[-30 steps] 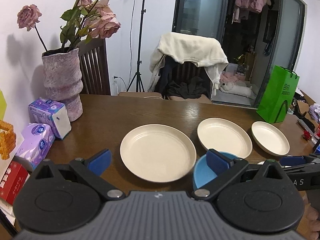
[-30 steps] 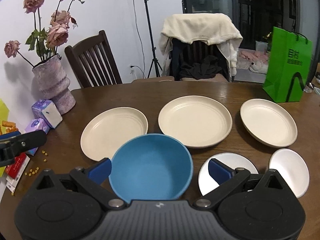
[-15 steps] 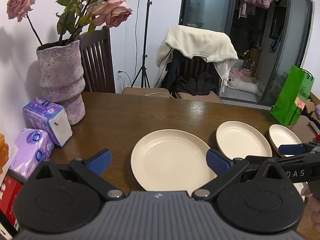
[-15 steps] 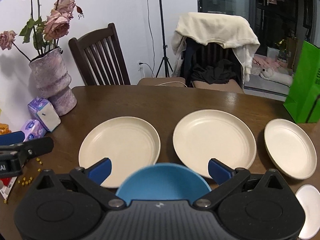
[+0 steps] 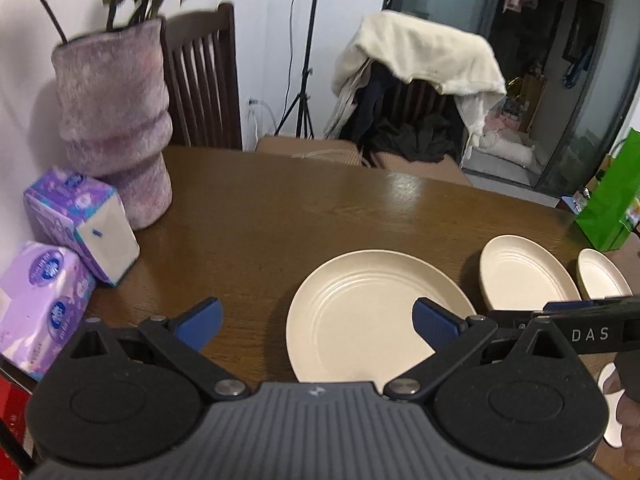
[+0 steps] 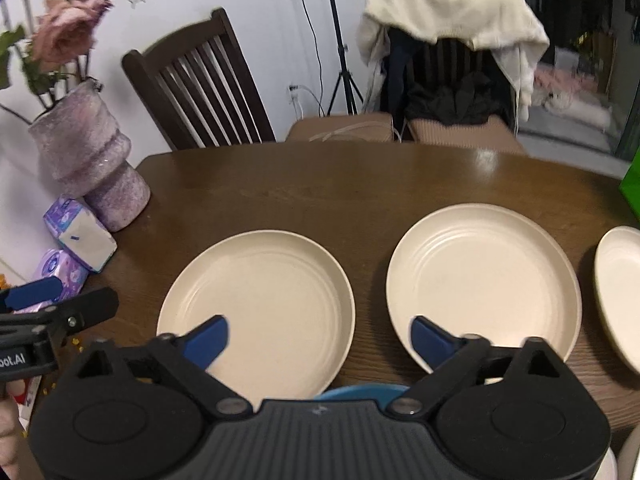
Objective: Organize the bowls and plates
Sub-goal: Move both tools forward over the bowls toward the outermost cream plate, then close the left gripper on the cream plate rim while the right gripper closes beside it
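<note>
So the brown table (image 6: 320, 188) fills most of both views. Ahead of the right gripper (image 6: 318, 338) there's a wooden chair (image 6: 200, 84) and a second chair (image 6: 452, 60) draped with a cream towel. Off to its left sits the big purple vase (image 6: 88, 160) with two tissue packs (image 6: 78, 236) beside it.

Three cream plates in a row: the left plate (image 6: 256, 300) sits right under the right gripper's left finger, the middle plate (image 6: 484, 276) under its right finger, and a smaller plate (image 6: 618, 288) further right. The blue bowl (image 6: 360, 390) is just a sliver peeking out behind the fingers, close to the body.

Both claws are spread wide, nothing held. The left gripper (image 5: 316, 324) hangs over bare wood and the left plate's edge.

Compared to a second ago, both cameras have pushed forward, so the bowl's nearly gone from sight.
</note>
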A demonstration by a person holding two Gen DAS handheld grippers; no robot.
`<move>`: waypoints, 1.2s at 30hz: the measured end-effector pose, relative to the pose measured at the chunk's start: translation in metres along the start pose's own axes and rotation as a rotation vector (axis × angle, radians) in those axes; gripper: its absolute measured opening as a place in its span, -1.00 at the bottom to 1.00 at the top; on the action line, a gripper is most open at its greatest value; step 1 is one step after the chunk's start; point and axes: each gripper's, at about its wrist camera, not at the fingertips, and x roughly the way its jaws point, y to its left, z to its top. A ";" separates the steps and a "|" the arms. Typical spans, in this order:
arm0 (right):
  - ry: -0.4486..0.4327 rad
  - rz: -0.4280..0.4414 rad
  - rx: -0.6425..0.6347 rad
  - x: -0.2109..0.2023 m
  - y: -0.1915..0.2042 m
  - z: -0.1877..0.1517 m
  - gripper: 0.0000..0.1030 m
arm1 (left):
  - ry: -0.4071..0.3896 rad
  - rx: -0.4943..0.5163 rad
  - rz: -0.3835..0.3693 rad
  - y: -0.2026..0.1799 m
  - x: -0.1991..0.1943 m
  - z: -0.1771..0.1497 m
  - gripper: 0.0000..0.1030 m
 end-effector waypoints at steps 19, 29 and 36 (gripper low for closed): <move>0.156 -0.024 0.107 0.063 -0.011 0.002 0.21 | 0.207 -0.156 0.054 0.033 0.082 -0.002 0.78; 0.215 -0.024 0.143 0.082 -0.012 -0.001 -0.25 | 0.278 -0.186 0.020 0.037 0.103 -0.010 0.26; 0.232 -0.040 0.180 0.095 -0.013 -0.001 -0.41 | 0.308 -0.186 -0.016 0.031 0.113 -0.009 -0.40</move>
